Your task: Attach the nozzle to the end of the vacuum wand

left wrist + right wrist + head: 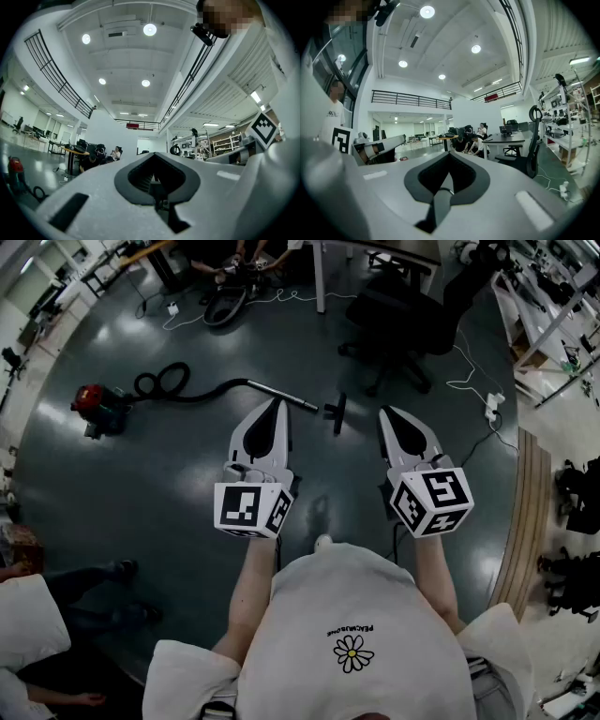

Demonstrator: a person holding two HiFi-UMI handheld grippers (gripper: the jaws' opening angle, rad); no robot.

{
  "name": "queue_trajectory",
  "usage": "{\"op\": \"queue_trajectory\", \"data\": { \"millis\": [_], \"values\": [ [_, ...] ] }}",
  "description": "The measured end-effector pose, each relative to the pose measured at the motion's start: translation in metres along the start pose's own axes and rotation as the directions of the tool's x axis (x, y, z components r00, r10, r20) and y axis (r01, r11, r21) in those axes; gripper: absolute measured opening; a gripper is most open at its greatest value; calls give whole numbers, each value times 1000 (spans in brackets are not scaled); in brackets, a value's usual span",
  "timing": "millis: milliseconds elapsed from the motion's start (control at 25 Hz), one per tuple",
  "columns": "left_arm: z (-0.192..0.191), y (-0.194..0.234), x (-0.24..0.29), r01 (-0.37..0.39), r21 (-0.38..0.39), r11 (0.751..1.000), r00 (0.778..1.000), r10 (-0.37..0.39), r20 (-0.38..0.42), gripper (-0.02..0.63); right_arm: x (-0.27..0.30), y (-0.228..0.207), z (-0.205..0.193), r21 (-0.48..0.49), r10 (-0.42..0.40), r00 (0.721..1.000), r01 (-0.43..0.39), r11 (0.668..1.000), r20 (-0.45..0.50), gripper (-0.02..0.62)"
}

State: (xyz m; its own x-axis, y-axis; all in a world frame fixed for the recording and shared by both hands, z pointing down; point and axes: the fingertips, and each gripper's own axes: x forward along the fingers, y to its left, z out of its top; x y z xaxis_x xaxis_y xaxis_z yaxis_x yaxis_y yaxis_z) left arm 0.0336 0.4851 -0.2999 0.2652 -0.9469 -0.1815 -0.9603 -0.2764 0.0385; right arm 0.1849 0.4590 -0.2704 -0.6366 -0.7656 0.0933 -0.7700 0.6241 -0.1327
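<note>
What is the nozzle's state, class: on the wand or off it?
Off: the nozzle lies on the floor, a gap apart from the wand end.

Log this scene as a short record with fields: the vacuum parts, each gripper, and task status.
vacuum: red canister on the floor, far left
hose: black, looped, leads from the canister to the wand
wand: metal tube lying on the floor
nozzle: black, on the floor just past the wand's free end, not attached
left gripper: shut, empty
right gripper: shut, empty
task status: not yet begun
</note>
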Motion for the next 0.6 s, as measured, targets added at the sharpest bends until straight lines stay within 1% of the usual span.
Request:
{"op": "queue_trajectory", "data": {
  "millis": [320,480,600],
  "values": [
    [1,4,-15,-3,1,1000,1000,3,11,5,-3,12,-4,-5,16,1000,-16,1000,1,5],
    [0,16,-20,-23,-19,1000,1000,23,10,5,-1,17,-7,36,20,1000,-20,999,-1,5],
    [-3,23,-24,-23,-36,999,1000,24,12,5,0,19,-10,67,26,1000,-25,997,-2,5]
  ]
}}
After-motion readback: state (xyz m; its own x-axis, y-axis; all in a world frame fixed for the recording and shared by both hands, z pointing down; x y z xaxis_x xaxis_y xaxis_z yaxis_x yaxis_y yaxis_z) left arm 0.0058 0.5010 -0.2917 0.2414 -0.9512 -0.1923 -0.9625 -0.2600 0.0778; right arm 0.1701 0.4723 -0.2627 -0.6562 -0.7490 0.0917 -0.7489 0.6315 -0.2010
